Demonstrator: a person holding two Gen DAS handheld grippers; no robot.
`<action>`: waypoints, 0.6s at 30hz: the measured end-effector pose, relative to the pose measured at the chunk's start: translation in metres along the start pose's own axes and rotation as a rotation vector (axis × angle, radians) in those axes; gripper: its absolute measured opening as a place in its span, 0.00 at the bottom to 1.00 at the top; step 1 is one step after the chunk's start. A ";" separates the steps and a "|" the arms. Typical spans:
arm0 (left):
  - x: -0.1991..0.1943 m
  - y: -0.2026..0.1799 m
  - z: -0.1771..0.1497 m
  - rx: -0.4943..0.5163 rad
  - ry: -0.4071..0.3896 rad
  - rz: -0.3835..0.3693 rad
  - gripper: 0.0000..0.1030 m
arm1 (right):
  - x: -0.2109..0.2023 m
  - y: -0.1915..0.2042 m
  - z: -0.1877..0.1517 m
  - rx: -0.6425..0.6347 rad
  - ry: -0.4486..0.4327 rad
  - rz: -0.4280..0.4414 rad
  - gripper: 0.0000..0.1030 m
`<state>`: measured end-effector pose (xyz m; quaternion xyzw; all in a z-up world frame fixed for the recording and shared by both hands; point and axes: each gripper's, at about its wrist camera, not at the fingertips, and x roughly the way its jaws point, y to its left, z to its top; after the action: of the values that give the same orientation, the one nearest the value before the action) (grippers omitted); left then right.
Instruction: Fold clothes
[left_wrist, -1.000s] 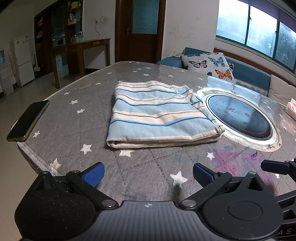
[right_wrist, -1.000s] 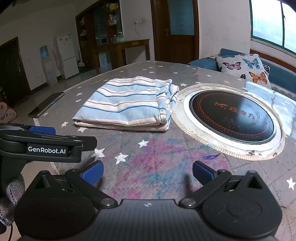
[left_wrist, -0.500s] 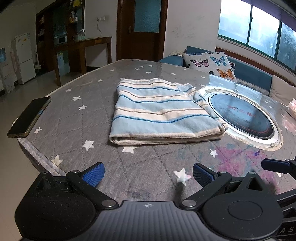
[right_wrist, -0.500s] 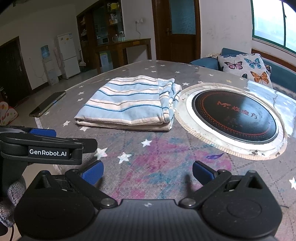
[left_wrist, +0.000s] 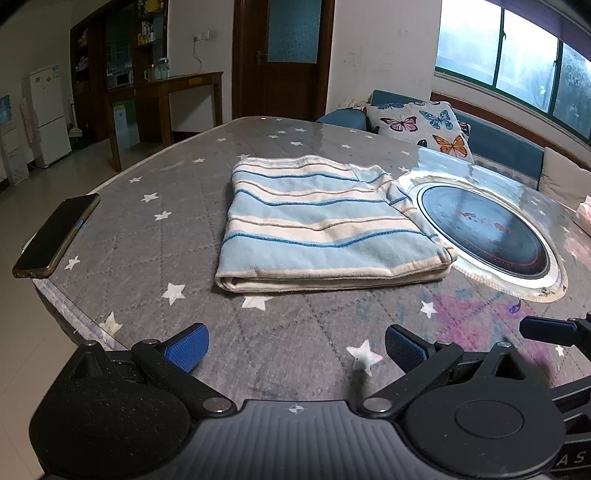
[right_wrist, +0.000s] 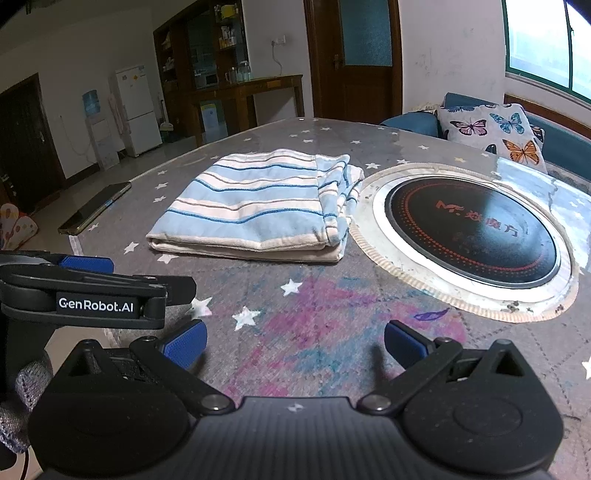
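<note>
On the left gripper — "GenRobot.AI" — near folded striped garment.

A striped garment in pale blue and cream, crossed by thin dark-blue lines, is lying folded into a flat, layered rectangle on the star-patterned table. Its thick folded edge is facing the near side, with the stacked layers showing there. Along the right side, looser fabric is bunching into soft, rumpled folds. Nothing is touching it.
</note>
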<state>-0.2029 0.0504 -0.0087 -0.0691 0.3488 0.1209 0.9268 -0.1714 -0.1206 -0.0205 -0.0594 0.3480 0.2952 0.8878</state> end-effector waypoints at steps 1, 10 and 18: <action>0.001 0.000 0.001 0.000 0.000 0.001 1.00 | 0.000 0.000 0.000 0.000 0.000 0.002 1.00; 0.005 -0.001 0.003 0.003 0.009 0.001 1.00 | 0.005 0.000 0.003 0.000 0.006 0.012 1.00; 0.008 0.002 0.006 0.000 0.011 0.005 1.00 | 0.010 0.000 0.007 -0.003 0.012 0.020 1.00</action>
<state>-0.1938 0.0549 -0.0097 -0.0687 0.3539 0.1228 0.9246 -0.1615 -0.1137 -0.0217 -0.0590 0.3534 0.3044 0.8826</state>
